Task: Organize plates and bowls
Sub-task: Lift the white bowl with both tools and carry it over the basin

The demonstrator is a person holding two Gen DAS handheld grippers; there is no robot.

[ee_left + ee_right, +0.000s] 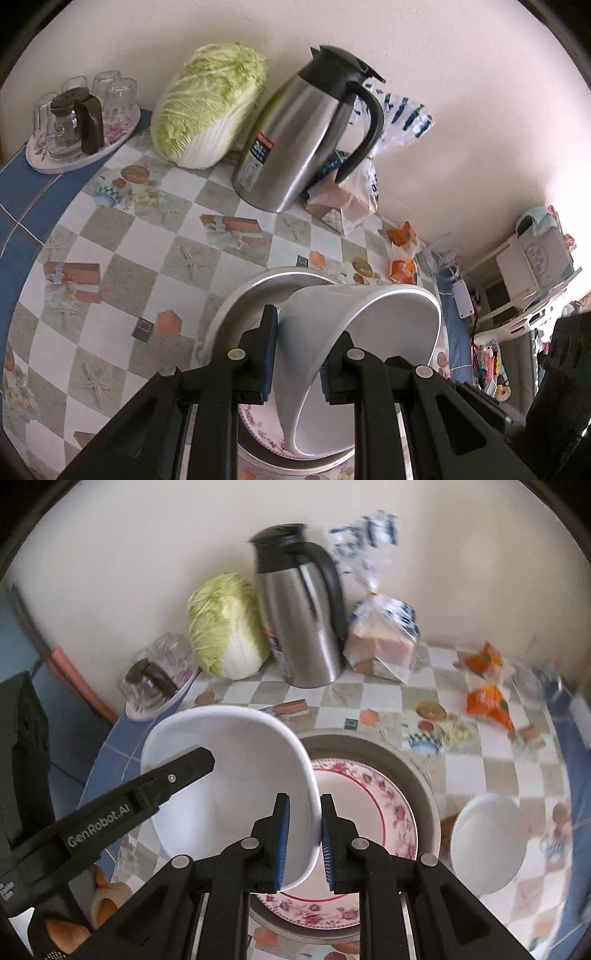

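We hold the white bowl (229, 786) with both grippers at once, tipped on edge above the floral plate (391, 812). Our right gripper (302, 834) has its blue-padded fingers (282, 834) clenched on the bowl's near rim, one pad inside and one outside the wall. Our left gripper (299, 354) clamps the same bowl (354, 332) across its wall; from the right wrist view one of its black fingers (184, 771) lies across the bowl's inside.

We take the floral plate as our landmark. It lies inside a grey metal basin (413, 764), and the white bowl hangs over its left part, lifted clear of it as far as we can tell. To the right of the plate, outside the basin, a second white bowl (487, 834) sits on the checkered tablecloth (480, 746). Behind the plate, against the wall, a steel thermos jug (303, 616) stands with a napa cabbage (225, 627) just to its left and a bagged loaf of bread (384, 642) just to its right. Farther left of the plate is a tray of upturned glasses (159, 679). Two orange snack packets (487, 686) lie right of the bread.
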